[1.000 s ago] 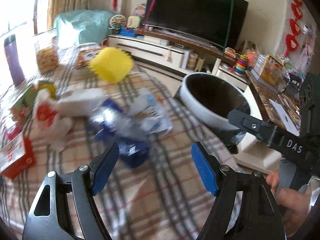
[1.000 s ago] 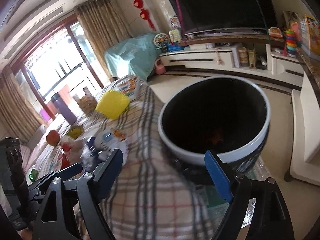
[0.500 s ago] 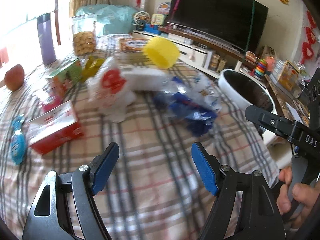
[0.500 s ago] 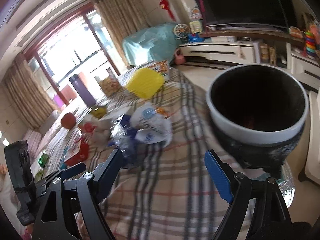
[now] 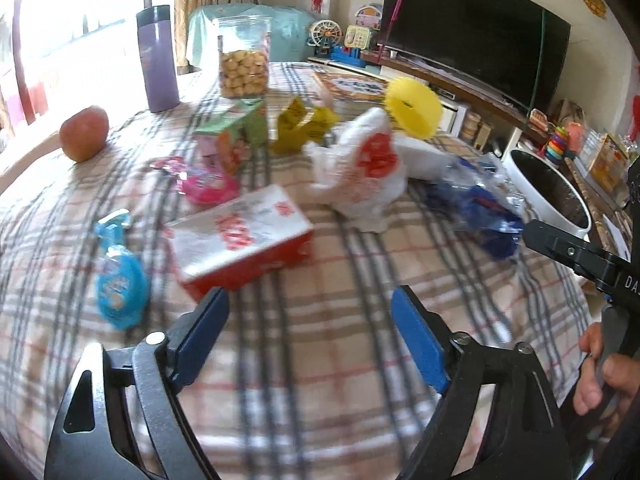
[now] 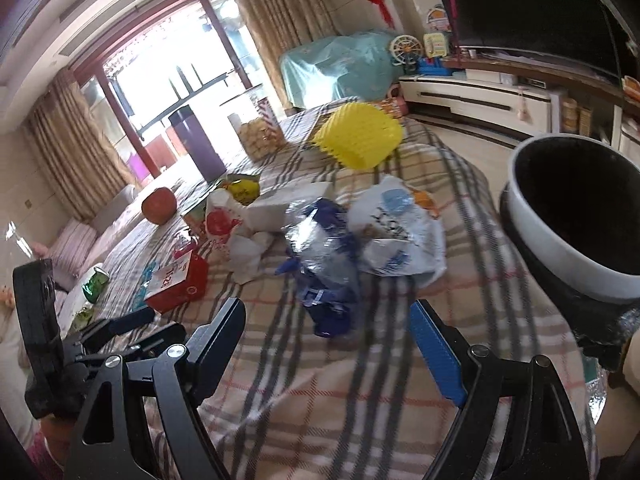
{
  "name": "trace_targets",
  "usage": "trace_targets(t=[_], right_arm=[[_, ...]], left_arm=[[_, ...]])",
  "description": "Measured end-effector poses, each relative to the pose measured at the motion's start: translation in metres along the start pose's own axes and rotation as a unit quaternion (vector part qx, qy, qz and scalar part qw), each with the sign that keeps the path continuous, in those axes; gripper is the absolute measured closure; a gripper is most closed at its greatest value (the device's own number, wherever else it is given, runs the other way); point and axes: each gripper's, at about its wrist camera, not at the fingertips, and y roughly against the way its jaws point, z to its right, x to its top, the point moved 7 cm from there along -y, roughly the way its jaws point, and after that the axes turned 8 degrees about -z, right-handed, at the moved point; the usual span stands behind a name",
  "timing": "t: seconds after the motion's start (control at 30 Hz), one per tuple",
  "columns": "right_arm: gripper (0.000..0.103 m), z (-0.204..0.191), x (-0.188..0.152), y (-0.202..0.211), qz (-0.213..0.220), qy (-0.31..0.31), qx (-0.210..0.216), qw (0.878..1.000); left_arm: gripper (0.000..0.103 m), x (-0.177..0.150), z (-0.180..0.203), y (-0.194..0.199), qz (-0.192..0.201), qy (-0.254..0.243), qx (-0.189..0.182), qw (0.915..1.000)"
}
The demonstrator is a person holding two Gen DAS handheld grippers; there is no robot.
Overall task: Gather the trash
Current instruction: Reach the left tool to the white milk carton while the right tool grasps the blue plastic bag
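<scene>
The left gripper [image 5: 310,330] is hovering over the plaid tablecloth [image 5: 320,360], its jaws opening with nothing between them. The right gripper [image 6: 328,340] is hanging spread and empty too. Trash is lying ahead: a crumpled blue wrapper [image 6: 324,248] (beside a white plastic bag [image 6: 396,236]). The bin [image 6: 576,216] is standing at the table's right edge.

Both wrist views look down, close, across the checked tablecloth [image 5: 320,360]; both show the bin [image 6: 560,248].
</scene>
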Motion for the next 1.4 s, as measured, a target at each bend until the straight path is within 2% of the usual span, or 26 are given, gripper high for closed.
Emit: trace_targets(t=[0.3,0.43,0.6,0.7,0.73,0.77,0.8,0.83,0.87,0.9,0.97,1.0,1.13,1.17,1.23,1.27,1.3,1.4], right_arm=[[0.018,-0.011,0.006,-0.021,-0.014,0.017,-0.002,1.0],[0.018,-0.009,0.009,-0.028,-0.02,0.017,-0.006,1.0],[0.02,-0.006,0.015,-0.036,-0.025,0.01,-0.008,1.0],[0.031,-0.005,0.015,-0.041,-0.029,0.015,-0.017,0.999],[0.045,-0.005,0.015,-0.043,-0.034,0.017,-0.022,0.999],[0.059,-0.005,0.014,-0.046,-0.041,0.019,-0.022,0.999],[0.065,-0.005,0.013,-0.047,-0.044,0.02,-0.022,0.999],[0.068,-0.005,0.011,-0.047,-0.045,0.021,-0.024,0.998],[0.069,-0.006,0.01,-0.045,-0.044,0.022,-0.024,0.998],[0.07,-0.007,0.008,-0.043,-0.042,0.023,-0.022,0.999],[0.073,-0.009,0.004,-0.036,-0.039,0.024,-0.016,0.999],[0.074,-0.01,0.002,-0.031,-0.036,0.023,-0.012,0.999],[0.074,-0.011,-0.005,-0.011,-0.025,0.021,0.004,0.999],[0.074,-0.01,-0.008,-0.005,-0.022,0.02,0.008,1.0],[0.074,-0.009,-0.01,0.003,-0.018,0.017,0.008,1.0],[0.074,-0.007,-0.012,0.006,-0.016,0.015,0.009,1.0],[0.074,-0.005,-0.013,0.011,-0.014,0.01,0.009,1.0],[0.074,-0.001,-0.016,0.019,-0.011,0.001,0.009,1.0]], left_arm=[[0.01,0.023,-0.044,-0.008,-0.009,-0.054,0.039,0.9978],[0.01,0.027,-0.05,-0.018,-0.018,-0.086,0.043,0.9952],[0.01,0.026,-0.05,-0.039,-0.049,-0.103,0.036,0.9928],[0.012,0.023,-0.044,-0.039,-0.044,-0.111,0.032,0.9923],[0.015,0.022,-0.041,-0.037,-0.038,-0.114,0.027,0.9924],[0.03,0.021,-0.037,-0.034,-0.036,-0.115,0.02,0.9925],[0.044,0.019,-0.034,-0.034,-0.038,-0.114,0.015,0.9926],[0.05,0.018,-0.032,-0.033,-0.039,-0.111,0.01,0.9929],[0.069,0.016,-0.029,-0.032,-0.043,-0.107,0.001,0.9934],[0.081,0.013,-0.027,-0.032,-0.046,-0.099,-0.008,0.994],[0.09,0.009,-0.023,-0.03,-0.047,-0.086,-0.021,0.995],[0.09,0.007,-0.02,-0.027,-0.045,-0.08,-0.03,0.9953],[0.091,-0.002,-0.004,-0.021,-0.045,-0.074,-0.045,0.9953],[0.088,-0.002,-0.003,-0.021,-0.045,-0.069,-0.043,0.9957],[0.067,-0.001,-0.001,-0.021,-0.043,-0.062,-0.04,0.9963],[0.043,0.001,-0.002,-0.02,-0.038,-0.06,-0.032,0.997],[0.031,0.005,-0.003,-0.018,-0.026,-0.058,-0.018,0.9978],[0.027,0.013,-0.002,-0.017,-0.012,-0.069,-0.006,0.9976]])
